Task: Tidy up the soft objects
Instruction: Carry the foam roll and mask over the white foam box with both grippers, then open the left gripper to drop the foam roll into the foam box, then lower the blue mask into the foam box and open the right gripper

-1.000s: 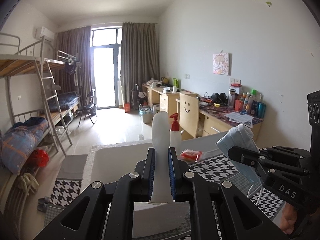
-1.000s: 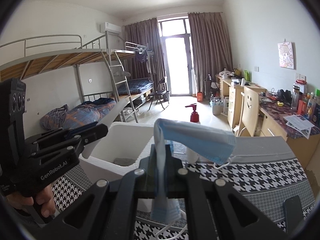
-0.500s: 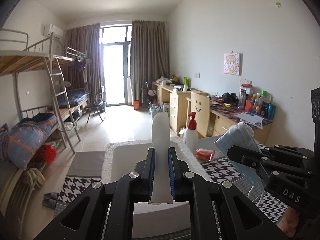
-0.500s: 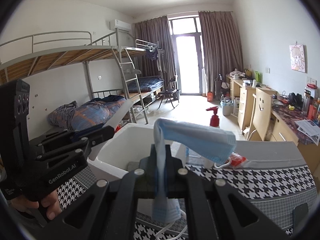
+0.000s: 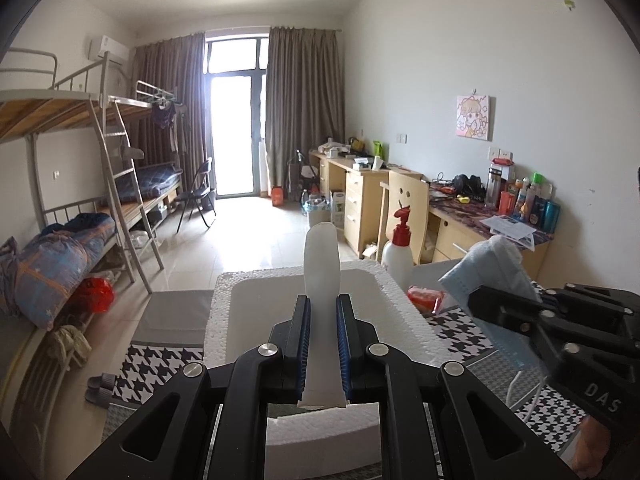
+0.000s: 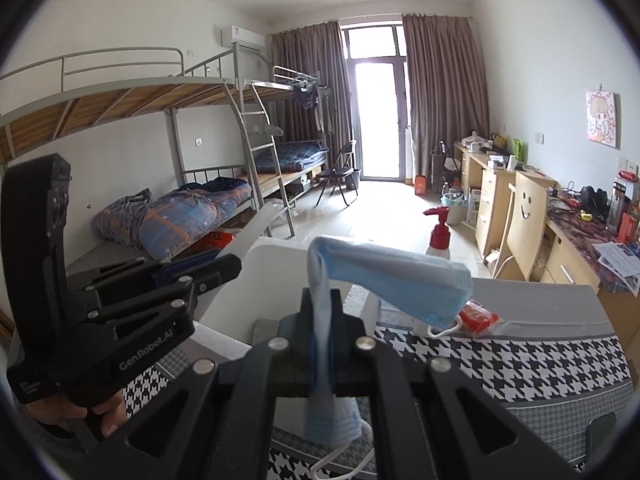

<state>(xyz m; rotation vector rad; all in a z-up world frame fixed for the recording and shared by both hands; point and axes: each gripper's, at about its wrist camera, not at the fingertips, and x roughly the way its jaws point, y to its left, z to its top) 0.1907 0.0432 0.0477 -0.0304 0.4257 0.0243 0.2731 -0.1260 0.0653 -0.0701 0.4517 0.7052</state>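
Since a second ago both my grippers have swung a bit so the white styrofoam foam box [image 5: 404,300] sits more square in front of the left one, and the bunk bed side of the room slid further into view. Biggest thing here is the table with the black-and-white houndstooth cloth [image 6: 500,364], and the foam box sits on it, open top, with my left gripper [image 5: 322,344] hovering right over its near edge. That left gripper is clamped tight on a flat white translucent soft strip with a rounded tip [image 5: 321,272], which sticks upright out past the blue pads, pointing over the box opening. In the right wrist view the same strip [image 6: 258,226] pokes up at an angle from the left gripper [image 6: 224,266], just beside the box's left wall. My right gripper [image 6: 322,344] is closed on a light blue disposable face mask [image 6: 392,284]: the jaws pinch one end, the rest flops forward and to the right, and a bit hangs down below the fingers with the white ear loops dangling. From the left wrist view the mask [image 5: 492,272] is off to the right of the box, not over it. Behind the box stands a white pump bottle with a red pump head [image 5: 397,252], and just right of that lies a small red plastic packet [image 6: 478,316] on the cloth, apart from both grippers.
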